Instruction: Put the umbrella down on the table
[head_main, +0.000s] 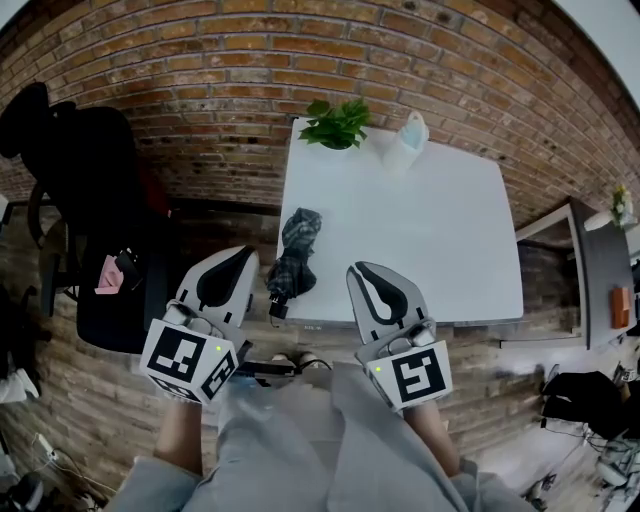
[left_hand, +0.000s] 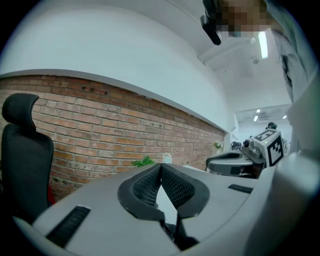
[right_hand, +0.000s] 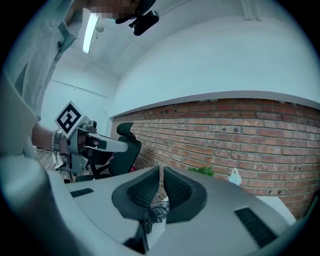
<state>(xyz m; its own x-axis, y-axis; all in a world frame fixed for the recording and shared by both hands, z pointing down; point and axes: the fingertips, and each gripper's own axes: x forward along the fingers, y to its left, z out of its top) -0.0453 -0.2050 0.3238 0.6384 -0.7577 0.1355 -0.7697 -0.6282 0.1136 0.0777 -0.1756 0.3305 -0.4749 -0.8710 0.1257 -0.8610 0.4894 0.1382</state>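
**Brick wall and office chair line the room**

A red brick wall (head_main: 200, 60) runs across the back. A leafy green potted plant (head_main: 335, 124) stands close against it, with a pale, bag-like object (head_main: 408, 140) just beside the plant. At left, a black high-backed office chair (head_main: 95, 200) stands on the wood-plank floor (head_main: 90, 400), with something pink (head_main: 108, 274) lying on it. A dark side desk (head_main: 600, 260) sits at far right.
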